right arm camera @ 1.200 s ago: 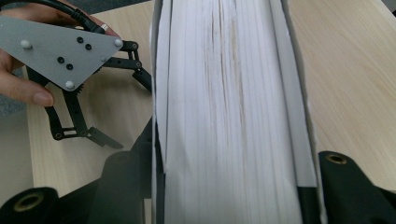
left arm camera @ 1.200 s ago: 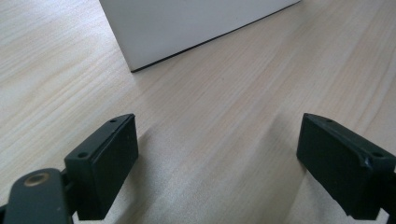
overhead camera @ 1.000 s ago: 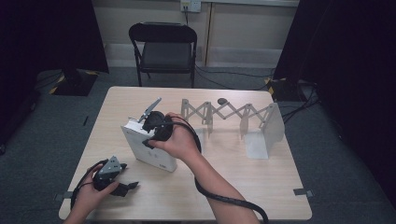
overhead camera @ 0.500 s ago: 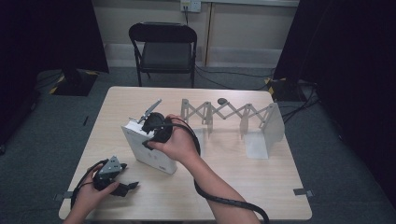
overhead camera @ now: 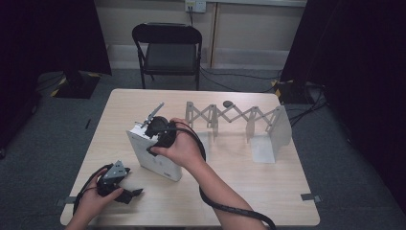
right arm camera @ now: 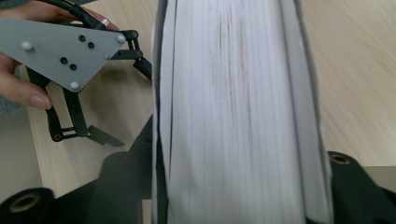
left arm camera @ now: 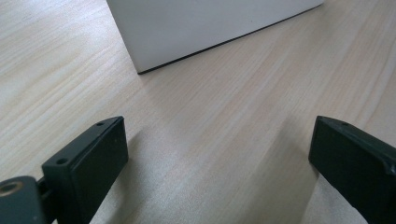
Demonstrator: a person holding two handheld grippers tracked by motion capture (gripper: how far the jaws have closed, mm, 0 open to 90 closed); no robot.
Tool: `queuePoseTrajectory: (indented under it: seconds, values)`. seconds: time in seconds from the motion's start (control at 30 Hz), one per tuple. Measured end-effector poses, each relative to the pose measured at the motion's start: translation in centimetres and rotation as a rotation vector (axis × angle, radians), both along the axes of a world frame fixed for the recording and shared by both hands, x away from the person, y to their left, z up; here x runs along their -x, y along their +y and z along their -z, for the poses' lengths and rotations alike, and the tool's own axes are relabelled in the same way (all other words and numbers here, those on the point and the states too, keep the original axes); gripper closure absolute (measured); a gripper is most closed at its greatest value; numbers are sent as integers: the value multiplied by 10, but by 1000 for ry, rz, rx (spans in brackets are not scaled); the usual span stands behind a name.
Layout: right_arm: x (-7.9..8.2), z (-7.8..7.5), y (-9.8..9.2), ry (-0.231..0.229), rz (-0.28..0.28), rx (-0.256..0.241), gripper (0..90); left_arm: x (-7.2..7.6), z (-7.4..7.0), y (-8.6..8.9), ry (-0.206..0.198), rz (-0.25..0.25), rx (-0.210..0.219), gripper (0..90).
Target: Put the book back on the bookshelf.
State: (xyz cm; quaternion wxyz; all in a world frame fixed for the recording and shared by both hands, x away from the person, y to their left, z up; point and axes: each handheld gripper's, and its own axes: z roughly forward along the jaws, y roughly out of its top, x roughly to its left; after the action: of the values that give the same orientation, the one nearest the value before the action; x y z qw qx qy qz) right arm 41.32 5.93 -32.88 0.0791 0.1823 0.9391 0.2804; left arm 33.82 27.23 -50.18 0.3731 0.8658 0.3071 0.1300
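Observation:
A thick white book (overhead camera: 158, 160) stands on its edge left of the table's middle. My right gripper (overhead camera: 154, 130) comes down on its top and is shut on it. In the right gripper view the page block (right arm camera: 233, 116) sits between the two black jaws of my right gripper (right arm camera: 238, 186). My left gripper (overhead camera: 125, 190) rests on the table near the front left corner, open, with nothing in it. In the left gripper view, my left gripper (left arm camera: 219, 144) has bare wood between its jaws, and the book's lower corner (left arm camera: 196, 28) lies a little beyond them. The right gripper view also shows my left gripper (right arm camera: 125, 102) beside the book.
A white scissor-lattice rack (overhead camera: 234, 117) stretches across the back right of the table (overhead camera: 239, 201), ending in a white panel (overhead camera: 269, 141). A small dark object (overhead camera: 228, 103) lies behind it. A black folding chair (overhead camera: 167, 48) stands beyond the far edge.

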Motion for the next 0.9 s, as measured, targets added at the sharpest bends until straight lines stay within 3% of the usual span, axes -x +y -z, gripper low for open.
queuePoseTrajectory:
  seconds: [0.1,0.53,0.77,0.9]
  values:
    - [0,1,5,-5,0,37,494,0,0,0,6,0,2,43]
    - [3,-1,5,4,-11,30,523,2,0,1,-4,-10,-8,44]
    - [7,-14,-1,4,-22,23,523,2,-1,1,-4,-8,-9,44]
    - [8,-17,-4,9,-26,43,522,2,-1,1,-3,-8,-8,44]
